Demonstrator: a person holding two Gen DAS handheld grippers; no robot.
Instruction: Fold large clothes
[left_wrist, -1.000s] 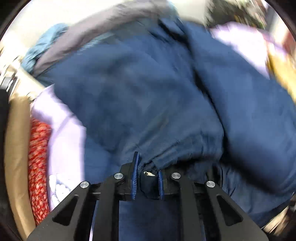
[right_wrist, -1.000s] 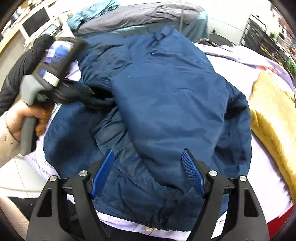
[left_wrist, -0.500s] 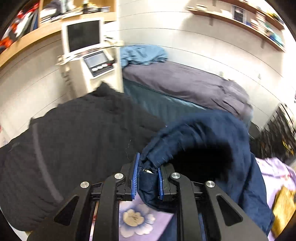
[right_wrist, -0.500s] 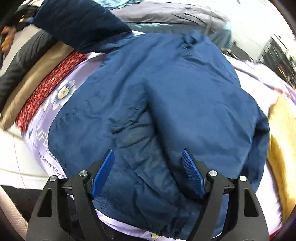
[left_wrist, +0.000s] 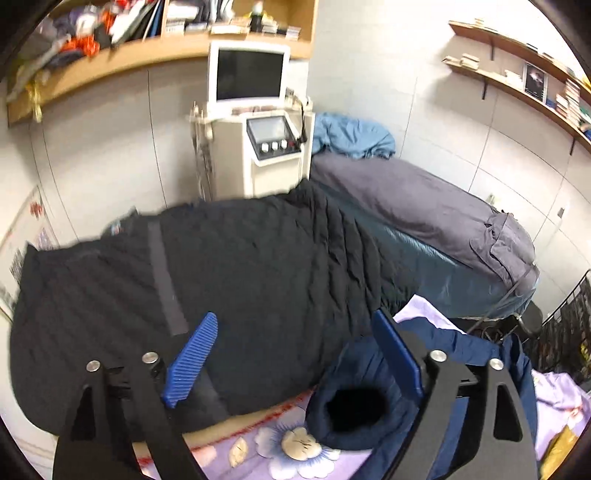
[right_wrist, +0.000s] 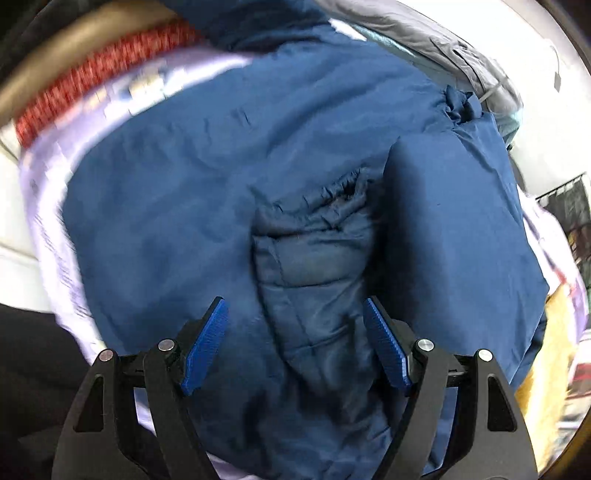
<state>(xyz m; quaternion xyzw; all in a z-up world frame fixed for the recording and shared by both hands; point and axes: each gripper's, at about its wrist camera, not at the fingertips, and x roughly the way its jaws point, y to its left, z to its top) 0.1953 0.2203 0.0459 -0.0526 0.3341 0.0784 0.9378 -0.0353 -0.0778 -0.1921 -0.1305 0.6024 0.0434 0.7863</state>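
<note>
A navy blue jacket (right_wrist: 303, 206) lies spread on a lilac flowered sheet (right_wrist: 48, 206), one sleeve folded over its right side. My right gripper (right_wrist: 295, 343) is open and empty, hovering low over the jacket's lower middle. In the left wrist view the jacket's sleeve cuff (left_wrist: 354, 410) lies open-ended on the sheet (left_wrist: 280, 446), just below my right finger. My left gripper (left_wrist: 295, 354) is open and empty above the sheet's edge, facing a black quilted coat (left_wrist: 221, 288).
The black coat is piled at the sheet's far left side. Behind it are a grey-covered bed (left_wrist: 424, 206), a white machine with a screen (left_wrist: 255, 122) and wall shelves (left_wrist: 517, 77). A red patterned cloth (right_wrist: 96, 77) and a yellow cushion (right_wrist: 546, 354) flank the jacket.
My left gripper carried the sleeve cuff out to the left, then opened and let it drop on the sheet. My right gripper stayed open and moved in closer over the jacket.
</note>
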